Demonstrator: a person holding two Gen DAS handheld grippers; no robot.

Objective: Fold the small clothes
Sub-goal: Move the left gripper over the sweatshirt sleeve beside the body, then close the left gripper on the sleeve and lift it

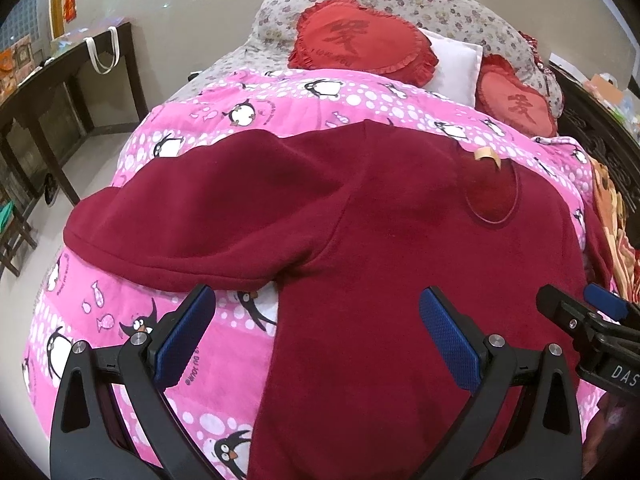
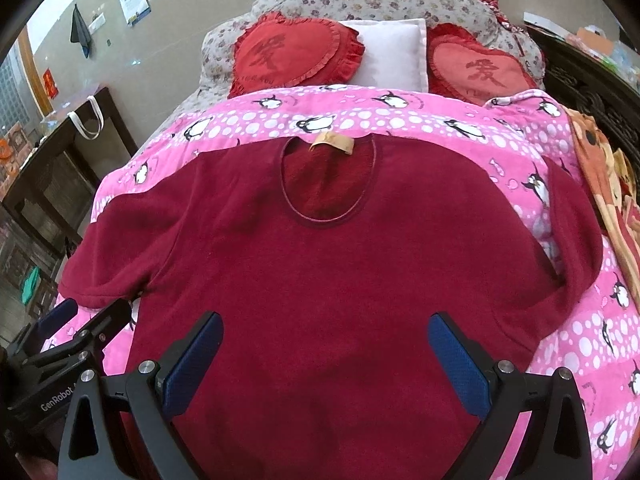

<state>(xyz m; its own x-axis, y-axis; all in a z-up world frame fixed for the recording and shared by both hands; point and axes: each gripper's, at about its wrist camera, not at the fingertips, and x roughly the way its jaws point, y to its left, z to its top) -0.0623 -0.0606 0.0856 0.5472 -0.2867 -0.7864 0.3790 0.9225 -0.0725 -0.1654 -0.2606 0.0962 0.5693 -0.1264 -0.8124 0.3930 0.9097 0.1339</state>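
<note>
Top [image 2: 320, 280]: spread flat on quilt [image 2: 580, 340], sleeves out, ready for folding.
Left gripper [image 1: 316, 340]: jaws apart, straddling the side seam.
Right gripper [image 2: 324, 364]: jaws apart, over the body.

Penguin quilt [image 2: 400, 118], two heart cushions [image 2: 288, 54] (red), white pillow [image 2: 394, 54].

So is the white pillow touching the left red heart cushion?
Touching. In the right wrist view the heart cushion's frilled edge overlaps the white pillow's left side, with no gap.
</note>
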